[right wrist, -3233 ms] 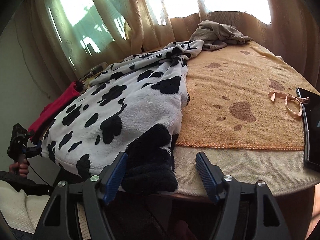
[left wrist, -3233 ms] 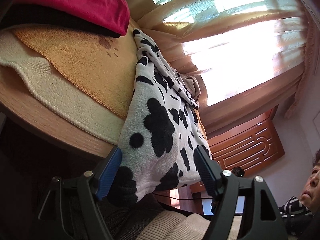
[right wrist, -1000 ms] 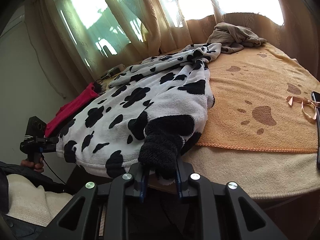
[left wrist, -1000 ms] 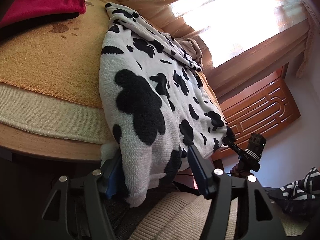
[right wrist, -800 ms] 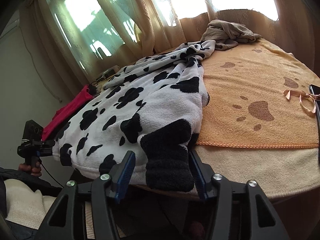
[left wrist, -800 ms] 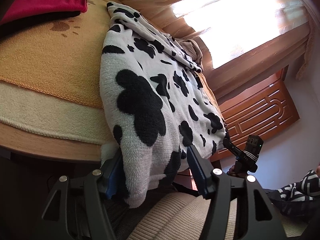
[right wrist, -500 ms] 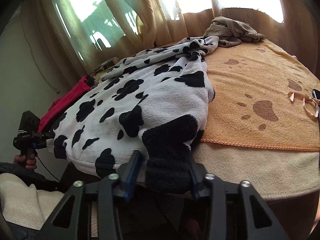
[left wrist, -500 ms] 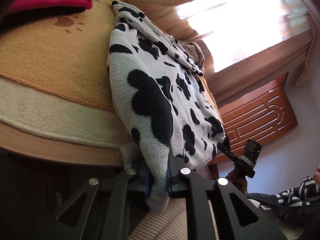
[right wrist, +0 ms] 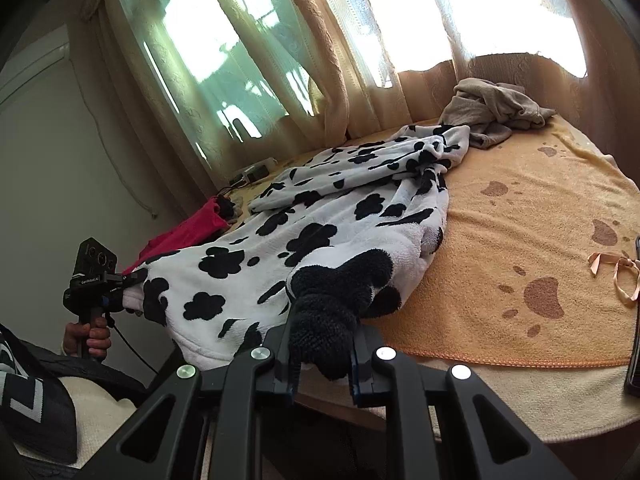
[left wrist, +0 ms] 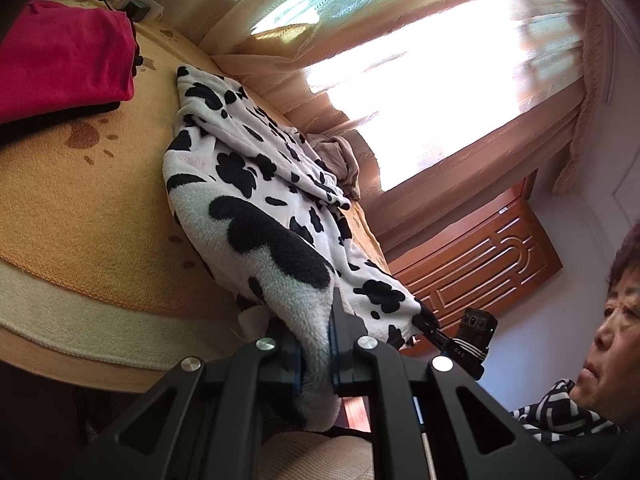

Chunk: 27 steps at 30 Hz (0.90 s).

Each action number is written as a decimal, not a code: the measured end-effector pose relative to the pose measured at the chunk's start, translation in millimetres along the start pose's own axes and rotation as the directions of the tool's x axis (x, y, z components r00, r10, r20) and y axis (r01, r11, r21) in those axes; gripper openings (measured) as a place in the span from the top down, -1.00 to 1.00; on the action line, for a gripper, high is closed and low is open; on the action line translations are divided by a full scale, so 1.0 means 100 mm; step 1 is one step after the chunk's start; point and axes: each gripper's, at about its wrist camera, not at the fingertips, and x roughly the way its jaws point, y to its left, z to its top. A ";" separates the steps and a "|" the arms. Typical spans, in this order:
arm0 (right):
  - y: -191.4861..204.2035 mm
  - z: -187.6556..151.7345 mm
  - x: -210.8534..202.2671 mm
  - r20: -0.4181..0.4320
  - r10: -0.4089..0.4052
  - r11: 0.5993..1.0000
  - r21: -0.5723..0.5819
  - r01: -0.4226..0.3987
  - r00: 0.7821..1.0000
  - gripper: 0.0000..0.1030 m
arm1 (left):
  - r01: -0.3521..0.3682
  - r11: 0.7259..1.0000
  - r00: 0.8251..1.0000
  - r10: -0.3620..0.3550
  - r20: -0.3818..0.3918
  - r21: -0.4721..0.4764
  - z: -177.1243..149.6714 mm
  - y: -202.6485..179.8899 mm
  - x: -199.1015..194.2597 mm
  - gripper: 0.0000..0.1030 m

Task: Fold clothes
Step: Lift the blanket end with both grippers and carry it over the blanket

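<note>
A fluffy white garment with black cow spots [left wrist: 240, 208] lies lengthwise on the round table, its near end hanging over the edge. My left gripper [left wrist: 314, 354] is shut on one near corner of its white hem. The same gripper shows at the far left of the right wrist view [right wrist: 120, 284], pinching that corner. My right gripper [right wrist: 322, 364] has its jaws closing on the garment's black fluffy cuff [right wrist: 332, 304], and the pads press into it. Both held corners are raised slightly off the table edge.
An orange paw-print towel [right wrist: 520, 240] covers the table. A folded red garment [left wrist: 64, 52] lies at the far left and a crumpled beige garment [right wrist: 492, 108] by the curtains. A phone [right wrist: 634, 320] and a peach ribbon [right wrist: 616, 276] sit at the right edge. A person [left wrist: 592, 416] sits close by.
Both grippers went from open around the garment's near corners to closed on them. Both have since risen a little, lifting the hem and the cuff.
</note>
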 end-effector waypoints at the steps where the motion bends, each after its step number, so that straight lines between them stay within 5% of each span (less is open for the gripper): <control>1: 0.00 0.03 -0.01 0.005 0.004 1.000 0.003 -0.004 1.000 0.61 | 0.013 1.000 1.000 -0.013 0.013 -0.008 0.04 0.00 -0.02 0.77; 11: -0.03 0.63 -0.07 0.101 0.059 0.998 -0.006 -0.059 0.993 0.61 | 0.145 0.989 0.977 -0.140 0.158 -0.021 0.66 -0.08 -0.12 0.77; 19: -0.02 1.18 0.04 0.157 0.022 0.998 -0.061 -0.013 0.987 0.61 | 0.150 0.989 0.971 -0.149 0.186 0.009 1.17 -0.20 -0.03 0.77; 27: -0.29 1.90 0.48 0.197 -0.028 1.000 -0.007 0.030 0.980 0.61 | 0.142 0.990 0.968 -0.135 0.213 -0.016 2.01 -0.16 0.35 0.77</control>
